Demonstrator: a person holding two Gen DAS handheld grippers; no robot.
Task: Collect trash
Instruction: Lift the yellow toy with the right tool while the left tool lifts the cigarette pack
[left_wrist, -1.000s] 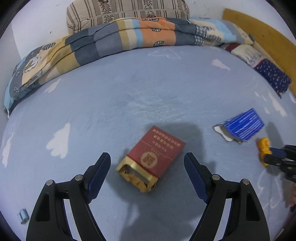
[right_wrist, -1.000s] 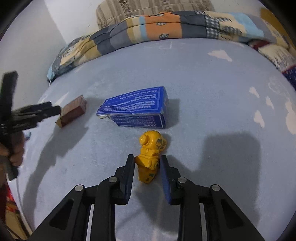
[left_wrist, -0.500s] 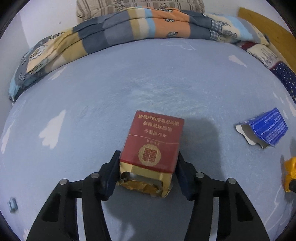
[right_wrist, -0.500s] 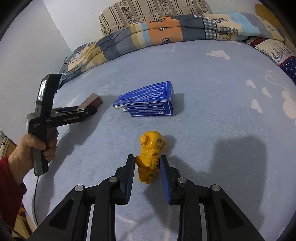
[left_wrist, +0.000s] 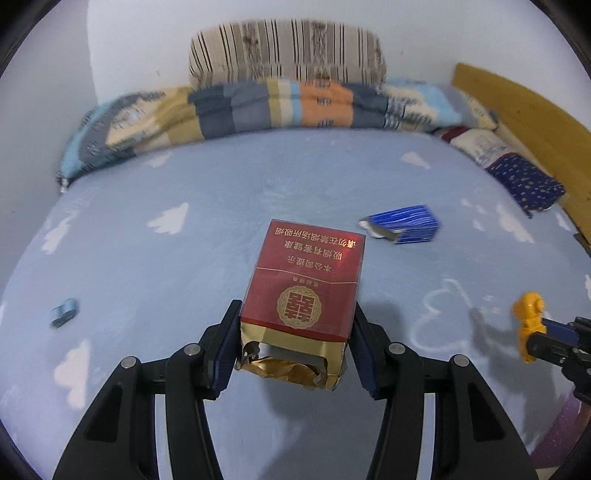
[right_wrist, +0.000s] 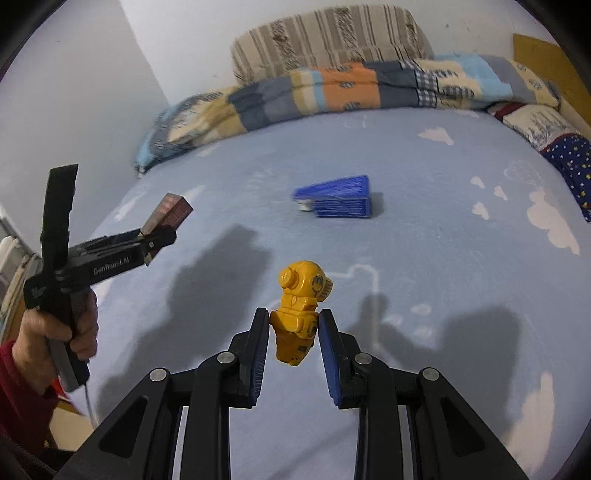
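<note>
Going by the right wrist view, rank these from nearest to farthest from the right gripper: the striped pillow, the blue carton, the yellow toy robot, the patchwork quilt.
1. Yellow toy robot: clamped between the right gripper fingers.
2. Blue carton: lying mid-bed, ahead and slightly right.
3. Patchwork quilt: folded along the far edge of the bed.
4. Striped pillow: behind the quilt, against the wall.

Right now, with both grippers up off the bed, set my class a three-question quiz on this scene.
1. True or false: the left gripper holds the red pack.
2. What does the right gripper hold? A) blue box B) yellow toy C) pillow
3. Fill in: the blue box lies on the ____.

Key: 1 true. 2 B, the yellow toy. 3 bed.
</note>
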